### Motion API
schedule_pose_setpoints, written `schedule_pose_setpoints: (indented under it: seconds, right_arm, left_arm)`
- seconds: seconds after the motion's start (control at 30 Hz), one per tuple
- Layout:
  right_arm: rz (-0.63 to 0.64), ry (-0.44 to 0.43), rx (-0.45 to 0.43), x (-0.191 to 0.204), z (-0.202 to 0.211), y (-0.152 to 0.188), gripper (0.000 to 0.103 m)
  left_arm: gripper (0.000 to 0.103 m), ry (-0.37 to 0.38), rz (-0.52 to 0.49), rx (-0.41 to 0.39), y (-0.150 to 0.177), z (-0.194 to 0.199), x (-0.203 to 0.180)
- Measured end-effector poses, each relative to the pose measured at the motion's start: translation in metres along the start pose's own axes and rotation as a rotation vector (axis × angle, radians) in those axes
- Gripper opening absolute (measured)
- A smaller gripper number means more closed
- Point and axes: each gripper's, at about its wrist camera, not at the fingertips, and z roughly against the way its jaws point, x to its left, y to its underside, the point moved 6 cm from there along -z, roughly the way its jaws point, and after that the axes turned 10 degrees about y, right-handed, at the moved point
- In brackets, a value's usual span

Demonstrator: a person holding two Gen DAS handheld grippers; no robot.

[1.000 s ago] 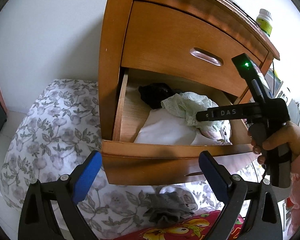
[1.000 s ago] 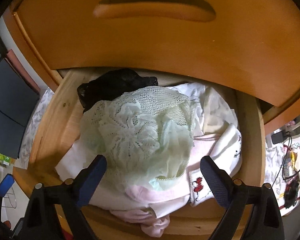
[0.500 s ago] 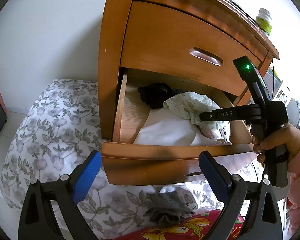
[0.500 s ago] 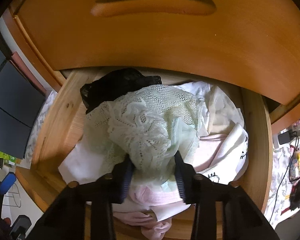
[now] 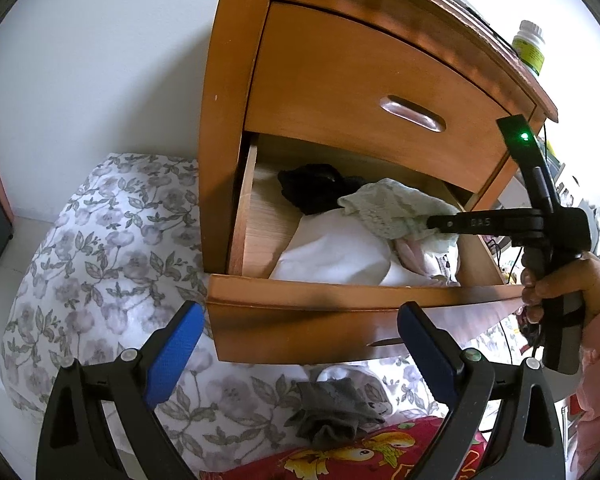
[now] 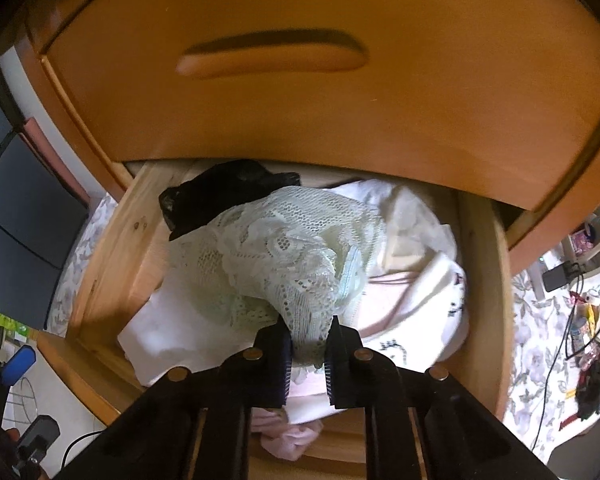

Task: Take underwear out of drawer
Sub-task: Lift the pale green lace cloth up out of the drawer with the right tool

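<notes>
Left wrist view: your left gripper (image 5: 296, 344) hangs with its blue pads wide apart and nothing between them, low in front of the open lower drawer (image 5: 340, 304) of the wooden nightstand (image 5: 236, 120). Inside the drawer the pale green lace underwear (image 5: 392, 208) sits on top of white clothes (image 5: 336, 252), with a black garment (image 5: 312, 192) at the far left. Your right gripper (image 5: 436, 222) reaches in from the right, its tip buried in the lace, with your hand (image 5: 560, 284) on the handle. A grey sock (image 5: 332, 412) lies on the floral bedding (image 5: 100, 240) below. Right wrist view: the jaws of your right gripper (image 6: 308, 344) have just been closing and now pinch a bunched fold of the lace underwear (image 6: 284, 256), which drapes away toward the black garment (image 6: 220, 192), over the white and pink clothes (image 6: 420, 292), all inside the drawer (image 6: 484, 280).
</notes>
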Motion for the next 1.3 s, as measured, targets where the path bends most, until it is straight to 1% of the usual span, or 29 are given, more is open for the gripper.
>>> schedule_pose_setpoints:
  seconds: [0.13, 0.33, 0.7, 0.83, 1.1, 1.3]
  right_arm:
    - [-0.020, 0.003, -0.016, -0.009, 0.008, 0.002, 0.013]
    - [-0.038, 0.006, -0.069, -0.018, 0.028, 0.005, 0.013]
    - [-0.077, 0.009, -0.206, -0.034, 0.090, 0.014, 0.013]
    - [-0.078, 0.023, -0.256, -0.040, 0.114, 0.018, 0.013]
    - [-0.094, 0.004, -0.333, -0.047, 0.155, 0.028, 0.013]
    - [-0.084, -0.011, -0.393, -0.045, 0.188, 0.040, 0.013]
  left_arm:
    - [0.098, -0.003, 0.004, 0.006, 0.001, 0.001, 0.000]
    - [0.098, -0.013, 0.008, 0.014, 0.005, 0.004, -0.001]
    - [0.098, -0.017, 0.000, 0.028, 0.008, 0.008, -0.009]
    - [0.098, -0.019, -0.006, 0.027, 0.009, 0.011, -0.014]
    - [0.098, -0.024, -0.024, 0.019, 0.009, 0.019, -0.023]
    - [0.098, -0.030, -0.030, 0.015, 0.009, 0.024, -0.028]
